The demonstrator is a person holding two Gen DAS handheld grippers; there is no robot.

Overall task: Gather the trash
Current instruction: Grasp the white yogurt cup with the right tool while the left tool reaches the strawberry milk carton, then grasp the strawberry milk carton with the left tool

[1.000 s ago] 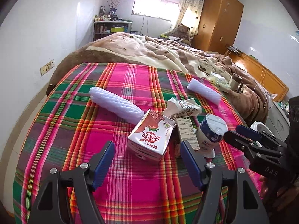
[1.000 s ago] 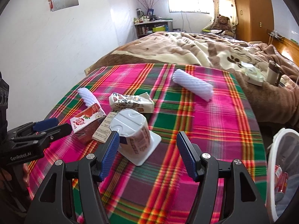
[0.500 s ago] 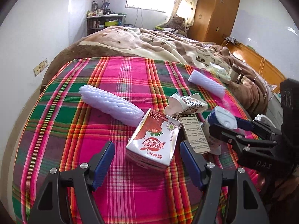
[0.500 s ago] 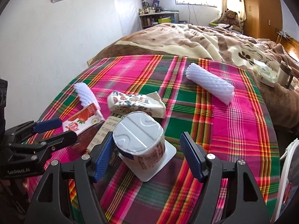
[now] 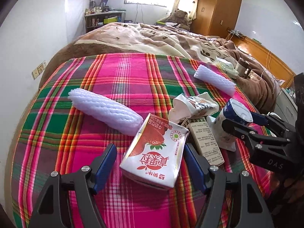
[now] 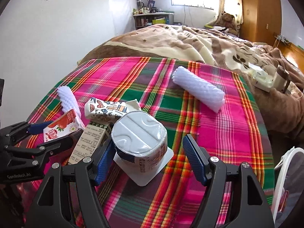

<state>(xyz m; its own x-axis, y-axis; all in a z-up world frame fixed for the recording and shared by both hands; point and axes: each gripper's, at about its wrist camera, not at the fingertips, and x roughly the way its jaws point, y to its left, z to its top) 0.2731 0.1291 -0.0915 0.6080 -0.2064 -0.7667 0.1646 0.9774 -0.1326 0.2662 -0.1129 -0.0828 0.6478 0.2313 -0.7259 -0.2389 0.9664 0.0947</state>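
Trash lies on a pink plaid cloth [image 5: 133,76]. My left gripper [image 5: 150,168] is open around a strawberry milk carton [image 5: 155,155] lying flat; the pads do not press it. My right gripper [image 6: 150,162] is open around an upturned white cup [image 6: 138,142], its left pad close to the cup and its right pad apart. Between the two items lie a beige printed box [image 5: 207,140] and a crumpled patterned carton [image 5: 195,104]. Two white foam sleeves [image 5: 104,110] [image 5: 214,79] lie farther back. In the right wrist view the left gripper [image 6: 51,134] straddles the milk carton [image 6: 60,127].
A white-lined bin [image 6: 281,171] stands off the cloth's right edge, with something red inside. A brown blanket [image 6: 190,41] covers the bed beyond, with a mug [image 6: 281,79] and a small box on it. A white wall runs along the left.
Both grippers moved forward and lower over the cloth. The milk carton now sits between the left fingers and the cup deeper between the right fingers, which stand a little wider.
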